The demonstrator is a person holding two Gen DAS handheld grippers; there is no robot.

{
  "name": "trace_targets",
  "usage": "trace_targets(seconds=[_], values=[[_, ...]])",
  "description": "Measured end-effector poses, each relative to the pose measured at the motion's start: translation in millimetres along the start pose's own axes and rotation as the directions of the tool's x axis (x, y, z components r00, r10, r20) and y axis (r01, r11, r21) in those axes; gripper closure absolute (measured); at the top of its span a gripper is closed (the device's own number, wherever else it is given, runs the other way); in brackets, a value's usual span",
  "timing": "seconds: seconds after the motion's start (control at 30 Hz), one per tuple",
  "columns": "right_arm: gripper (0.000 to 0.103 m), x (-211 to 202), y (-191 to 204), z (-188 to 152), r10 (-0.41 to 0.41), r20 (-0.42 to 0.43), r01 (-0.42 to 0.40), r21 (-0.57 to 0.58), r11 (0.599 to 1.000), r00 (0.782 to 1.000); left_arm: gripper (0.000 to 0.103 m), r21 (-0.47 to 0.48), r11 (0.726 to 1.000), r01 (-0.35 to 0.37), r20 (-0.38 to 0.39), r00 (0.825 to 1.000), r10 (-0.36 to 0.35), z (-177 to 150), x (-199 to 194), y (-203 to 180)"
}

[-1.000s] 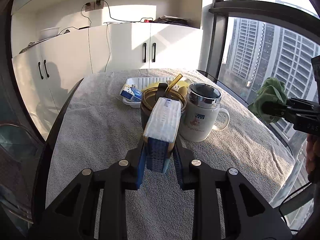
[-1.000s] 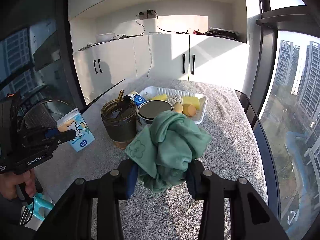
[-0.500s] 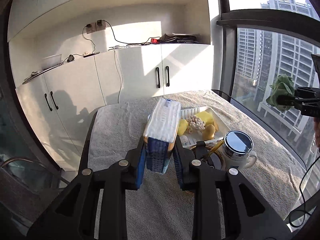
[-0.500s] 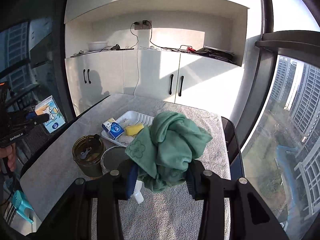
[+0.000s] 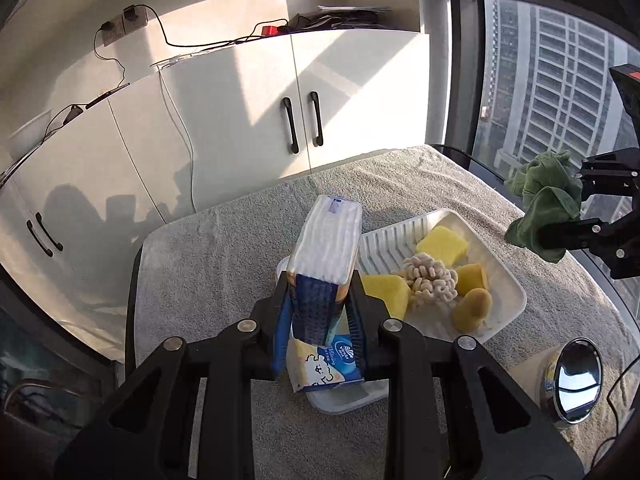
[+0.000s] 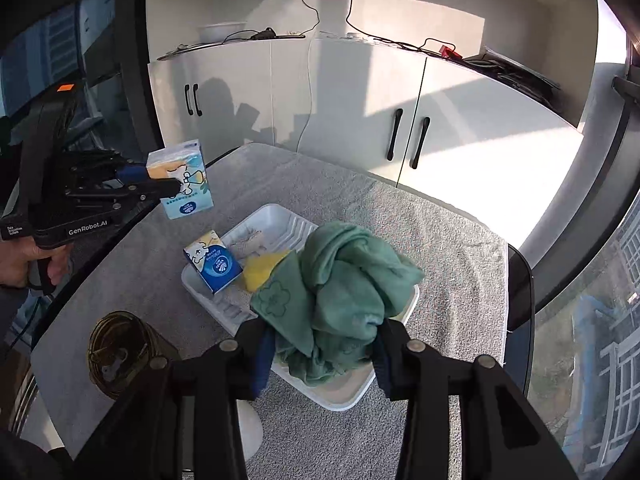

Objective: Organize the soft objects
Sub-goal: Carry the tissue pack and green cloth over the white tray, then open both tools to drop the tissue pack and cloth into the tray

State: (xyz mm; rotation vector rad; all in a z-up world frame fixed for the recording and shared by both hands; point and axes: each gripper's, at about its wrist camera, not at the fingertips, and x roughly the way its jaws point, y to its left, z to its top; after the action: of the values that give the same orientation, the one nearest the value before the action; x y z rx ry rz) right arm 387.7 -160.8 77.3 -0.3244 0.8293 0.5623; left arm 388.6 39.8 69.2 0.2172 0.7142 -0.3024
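Note:
My left gripper [image 5: 320,312] is shut on a tissue pack [image 5: 326,252] and holds it in the air over the near end of the white tray [image 5: 508,312]. The same pack shows in the right wrist view [image 6: 182,180]. My right gripper [image 6: 320,354] is shut on a bunched green cloth [image 6: 340,292], held above the tray [image 6: 348,394]; the cloth also shows in the left wrist view [image 5: 544,204]. The tray holds a second tissue pack [image 6: 214,262], yellow sponges [image 5: 442,246], a beige knitted piece [image 5: 430,280] and a yellow-brown lump [image 5: 472,310].
A towel-covered table [image 5: 224,264] carries the tray. A steel-lidded mug [image 5: 576,382] stands at the near right and a brown glass jar [image 6: 116,354] at the near left. White cabinets stand behind; a window is on the right.
Both grippers have risen and moved forward over the tray, still holding the tissue pack and the cloth. The mug and jar have slid to the near edges of the views.

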Motion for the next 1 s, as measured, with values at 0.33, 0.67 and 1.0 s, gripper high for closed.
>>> trace_targets(seconds=[0.33, 0.67, 1.0], values=[[0.059, 99.4, 20.2, 6.6, 0.114, -0.16, -0.131, -0.101, 0.986, 0.981, 0.08, 0.026, 0.999, 0.046, -0.105, 0.994, -0.043, -2.5, 84.5, -13.6], [0.053, 128.4, 25.7, -6.9, 0.121, -0.223, -0.162, -0.173, 0.972, 0.967, 0.077, 0.033, 0.998, 0.048, -0.146, 0.988, -0.043, -13.2, 110.1, -15.6], [0.039, 119.7, 19.1, -6.6, 0.119, -0.191, -0.147, -0.14, 0.979, 0.974, 0.052, 0.033, 0.999, 0.04, -0.152, 0.988, -0.034, -20.1, 109.8, -19.6]])
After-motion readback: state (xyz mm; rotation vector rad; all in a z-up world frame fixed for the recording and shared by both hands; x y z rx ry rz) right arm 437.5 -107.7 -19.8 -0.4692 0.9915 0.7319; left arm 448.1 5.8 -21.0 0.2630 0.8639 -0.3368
